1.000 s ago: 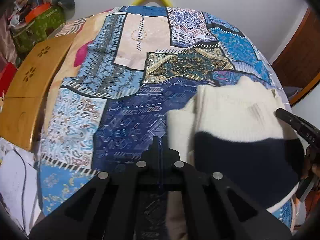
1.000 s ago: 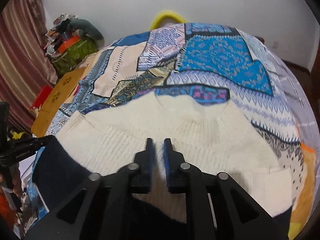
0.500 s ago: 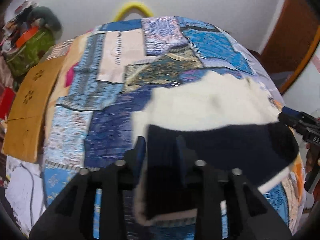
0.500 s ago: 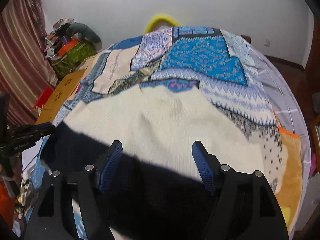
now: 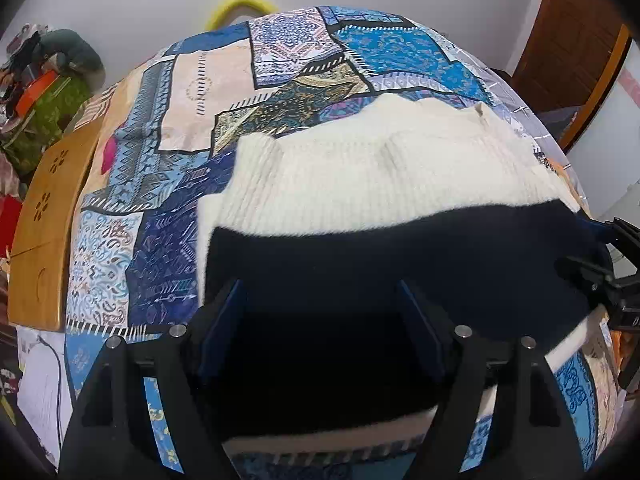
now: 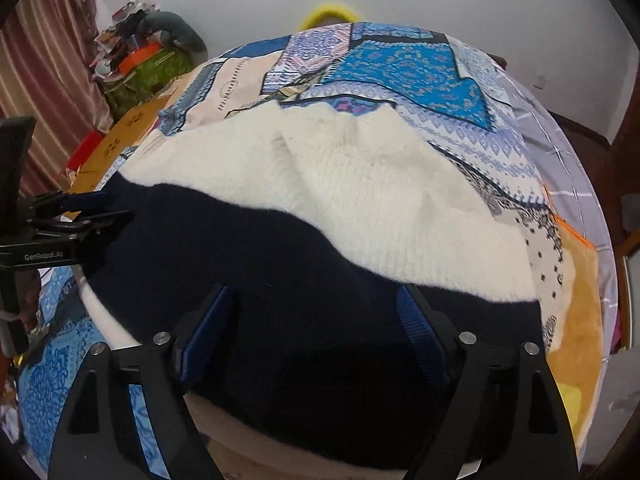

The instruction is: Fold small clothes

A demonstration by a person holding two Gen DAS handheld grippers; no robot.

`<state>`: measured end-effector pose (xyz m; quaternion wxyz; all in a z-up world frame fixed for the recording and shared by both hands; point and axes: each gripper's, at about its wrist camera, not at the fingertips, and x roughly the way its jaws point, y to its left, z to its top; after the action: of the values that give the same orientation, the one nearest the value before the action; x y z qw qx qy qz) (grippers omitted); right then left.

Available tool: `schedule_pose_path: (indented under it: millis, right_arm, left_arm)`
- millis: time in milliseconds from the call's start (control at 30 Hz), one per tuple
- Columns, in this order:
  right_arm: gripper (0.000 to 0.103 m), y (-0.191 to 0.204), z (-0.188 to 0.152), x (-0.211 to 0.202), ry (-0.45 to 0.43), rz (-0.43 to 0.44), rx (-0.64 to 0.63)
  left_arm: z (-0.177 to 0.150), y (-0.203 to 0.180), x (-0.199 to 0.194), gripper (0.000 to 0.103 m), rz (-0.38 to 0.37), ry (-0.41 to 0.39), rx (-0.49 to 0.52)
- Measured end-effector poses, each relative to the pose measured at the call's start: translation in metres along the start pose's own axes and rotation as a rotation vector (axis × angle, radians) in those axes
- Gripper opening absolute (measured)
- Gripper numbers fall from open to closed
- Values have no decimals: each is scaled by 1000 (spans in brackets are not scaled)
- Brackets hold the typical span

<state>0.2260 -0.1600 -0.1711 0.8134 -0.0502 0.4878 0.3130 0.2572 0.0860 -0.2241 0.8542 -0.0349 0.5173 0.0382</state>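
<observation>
A small knit sweater (image 5: 372,184) (image 6: 360,184), cream at the far end and dark navy at the near end, lies folded on a patchwork bedspread (image 5: 168,208) (image 6: 404,64). My left gripper (image 5: 320,316) hovers over the navy band near its left edge; its jaws are opening and the pads do not press the cloth. My right gripper (image 6: 316,320) stands over the navy band near its right side, jaws also opening wide, nothing pinched. Each gripper shows at the edge of the other's view: the right gripper (image 5: 600,256), the left gripper (image 6: 80,216).
A wooden board (image 5: 44,216) lies along the bed's left side. A cluttered pile with a green bag (image 6: 148,64) sits at the back left. A yellow hoop (image 5: 240,8) peeks over the far edge. A wooden door (image 5: 576,48) stands at the right.
Both grippers were shut a second ago and have spread wide. They let go of the sweater and drew back toward its navy end, which now fills the near part of both views.
</observation>
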Motion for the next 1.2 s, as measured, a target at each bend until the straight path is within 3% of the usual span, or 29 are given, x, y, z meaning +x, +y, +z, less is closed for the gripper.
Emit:
schedule_pose_path:
  millis: [233, 300, 500, 700, 933, 1200]
  right_arm:
    - [85, -22, -12, -11, 8, -17, 91]
    - [85, -25, -15, -15, 11, -27, 108]
    - [85, -22, -17, -31, 4, -69, 98]
    - [85, -6, -11, -47, -31, -73, 56]
    - [85, 32, 0, -57, -88, -10, -1]
    - [85, 62, 5, -34, -56, 41, -60]
  left_arm:
    - [-11, 11, -9, 78, 19, -5, -18]
    - [-14, 17, -12, 80, 53, -7, -40]
    - [-25, 48, -23, 80, 36, -1, -175]
    - [-39, 69, -50, 80, 50, -52, -270]
    - [-52, 70, -70, 83, 8, -64, -329]
    - [-67, 50, -56, 85, -166, 36, -395]
